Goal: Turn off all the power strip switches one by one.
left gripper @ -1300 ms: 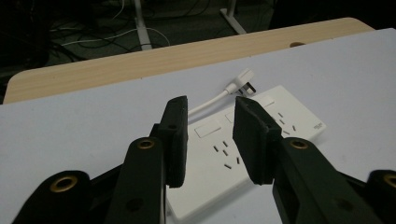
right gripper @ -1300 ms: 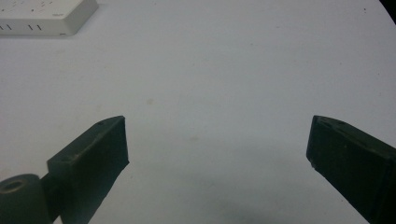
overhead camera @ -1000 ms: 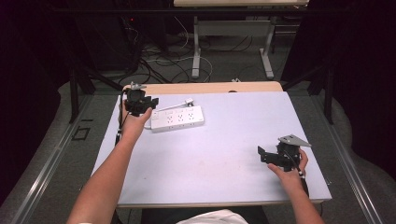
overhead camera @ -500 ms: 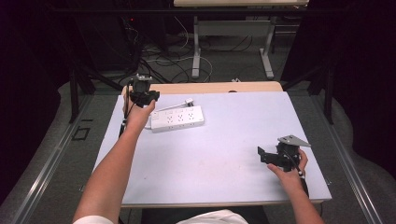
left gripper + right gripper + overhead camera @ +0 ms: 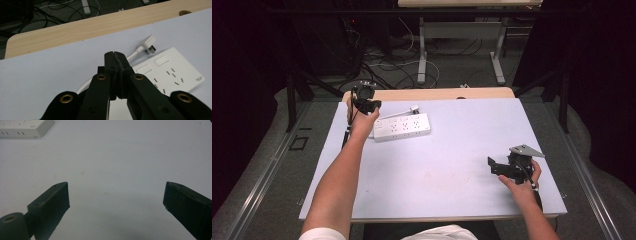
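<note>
A white power strip (image 5: pixel 402 127) lies flat on the pale table (image 5: pixel 462 150) at the far left, its sockets facing up (image 5: pixel 170 72). Its white cord runs to a plug (image 5: pixel 414 108) lying just beyond it (image 5: pixel 149 45). My left gripper (image 5: pixel 368 103) hovers at the strip's far left end, over the cord. Its jaws have just been closing and now meet tip to tip (image 5: pixel 115 53), shut with nothing seen between the pads; the cord passes behind them. My right gripper (image 5: pixel 492 165) rests near the table's front right, open over bare table (image 5: pixel 116 195).
A wooden table edge (image 5: pixel 437 93) runs along the far side of the pale surface. Beyond it, cables and metal table legs (image 5: pixel 422 55) sit on the dark floor. A corner of the power strip (image 5: pixel 25 128) lies far ahead of the right gripper.
The left hand has shifted a little toward the far edge and the cord beside the strip. The right hand has kept still.
</note>
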Demonstrator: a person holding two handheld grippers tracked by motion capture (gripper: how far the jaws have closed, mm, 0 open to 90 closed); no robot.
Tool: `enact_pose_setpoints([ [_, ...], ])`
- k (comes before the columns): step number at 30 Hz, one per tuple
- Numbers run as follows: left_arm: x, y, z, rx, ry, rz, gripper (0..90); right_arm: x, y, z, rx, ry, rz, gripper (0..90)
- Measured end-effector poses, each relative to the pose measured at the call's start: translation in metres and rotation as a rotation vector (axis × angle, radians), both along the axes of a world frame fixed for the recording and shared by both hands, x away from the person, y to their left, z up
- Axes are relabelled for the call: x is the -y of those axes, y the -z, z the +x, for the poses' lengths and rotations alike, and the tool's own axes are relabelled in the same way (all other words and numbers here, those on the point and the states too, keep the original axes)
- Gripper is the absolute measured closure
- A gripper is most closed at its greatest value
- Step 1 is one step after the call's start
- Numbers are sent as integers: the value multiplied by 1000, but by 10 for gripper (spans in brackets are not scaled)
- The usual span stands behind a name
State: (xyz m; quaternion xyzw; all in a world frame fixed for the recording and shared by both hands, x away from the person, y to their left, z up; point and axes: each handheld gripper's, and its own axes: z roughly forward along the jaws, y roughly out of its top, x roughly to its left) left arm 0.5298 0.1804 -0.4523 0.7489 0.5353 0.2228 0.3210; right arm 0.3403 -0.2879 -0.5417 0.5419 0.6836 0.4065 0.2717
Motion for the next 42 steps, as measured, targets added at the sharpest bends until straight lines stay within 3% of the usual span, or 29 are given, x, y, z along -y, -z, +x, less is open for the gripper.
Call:
enact_pose_setpoints([
  [4,1,5,4,-31,-15,2,900,-2,0,0,12,-10,3,20],
  [20,4,22,13,-87,-48,-9,900,-8,1,0,5,-25,17,10],
  [25,5,30,17,-133,-44,23,900,-8,0,-1,9,-27,24,10],
  [30,2,36,17,-150,-54,28,900,-7,1,0,27,-31,1,23],
  [34,0,40,17,-183,-61,37,900,-8,1,-1,6,-38,-10,94],
  [42,-1,46,16,-217,-68,40,900,-10,1,-1,11,-58,-29,95],
])
